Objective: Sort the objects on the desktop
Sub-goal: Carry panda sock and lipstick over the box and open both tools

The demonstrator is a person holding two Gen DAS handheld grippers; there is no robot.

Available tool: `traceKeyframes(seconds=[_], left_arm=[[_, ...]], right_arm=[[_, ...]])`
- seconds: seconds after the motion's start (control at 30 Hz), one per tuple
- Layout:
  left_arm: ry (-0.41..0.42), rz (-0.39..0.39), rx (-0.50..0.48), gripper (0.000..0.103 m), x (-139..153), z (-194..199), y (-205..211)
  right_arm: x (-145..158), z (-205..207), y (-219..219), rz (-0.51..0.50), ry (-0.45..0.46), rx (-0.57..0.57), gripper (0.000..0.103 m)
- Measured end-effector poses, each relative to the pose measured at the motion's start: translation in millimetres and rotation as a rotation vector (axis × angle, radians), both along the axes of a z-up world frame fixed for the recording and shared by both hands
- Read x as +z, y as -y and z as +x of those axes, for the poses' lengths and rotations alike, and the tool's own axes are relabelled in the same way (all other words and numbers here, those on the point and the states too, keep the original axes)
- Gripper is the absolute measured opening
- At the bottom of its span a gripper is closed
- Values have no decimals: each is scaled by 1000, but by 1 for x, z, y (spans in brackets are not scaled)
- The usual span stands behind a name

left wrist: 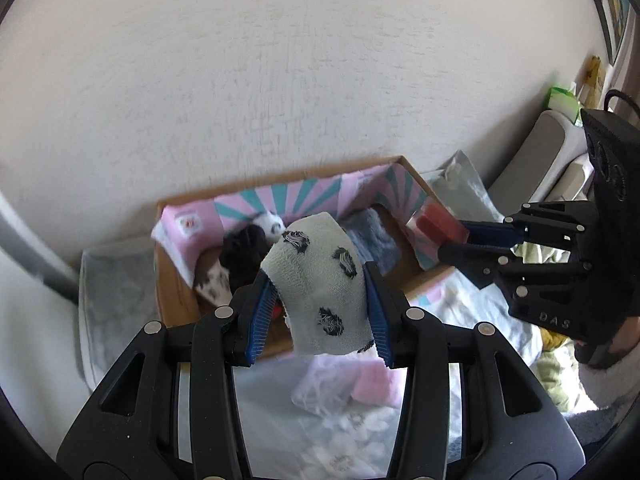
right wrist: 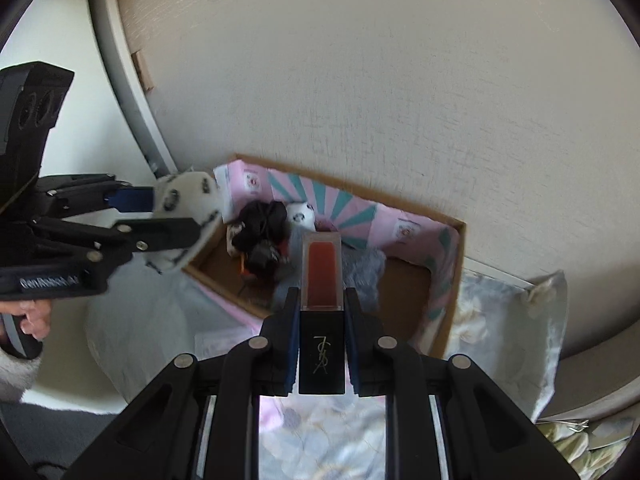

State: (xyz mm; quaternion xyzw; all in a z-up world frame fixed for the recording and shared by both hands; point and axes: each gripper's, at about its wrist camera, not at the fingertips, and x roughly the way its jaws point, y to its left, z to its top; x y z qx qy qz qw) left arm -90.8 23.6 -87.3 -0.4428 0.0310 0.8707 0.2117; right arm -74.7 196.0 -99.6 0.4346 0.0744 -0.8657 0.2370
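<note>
Between the left claw's pads: the left gripper (left wrist: 320, 292) is partly closed on 1 pale sock (left wrist: 320, 280) with black blotches, held above the near edge of the cardboard box (left wrist: 176, 296).
Right claw: the right gripper (right wrist: 322, 320) is clamped tight on 1 lipstick tube (right wrist: 322, 280), black cap in the pads, red end forward over the box.
Hidden: the sock covers part of the box's inside; the tube's cap base is out of sight.
Box contents: 1 black bundle (right wrist: 262, 222), 1 grey furry cloth (right wrist: 360, 268), blurred.
Hard to make out: the bedding (right wrist: 320, 432) beneath, smeared by blur.
</note>
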Motion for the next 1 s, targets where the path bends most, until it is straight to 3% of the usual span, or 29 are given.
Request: traceKeyframes(seconds=[0.33, 0.77, 0.8, 0.9, 0.93, 1.0], left_arm=[[75, -47, -5, 39, -38, -64, -6], [112, -77, -30, 40, -54, -88, -11], [119, -76, -27, 42, -56, -89, -11], [146, -89, -4, 64, -59, -97, -9], [149, -112, 17, 82, -59, -99, -5], [134, -149, 67, 103, -58, -102, 6]], right_arm=[[-18, -46, 32, 34, 59, -13, 18], [-37, -68, 36, 29, 125, -55, 18], [-40, -70, 35, 20, 136, -60, 18], [-44, -74, 32, -39, 166, -62, 20], [-44, -74, 30, -44, 170, -72, 25], [-44, -75, 21, -49, 182, -103, 42]])
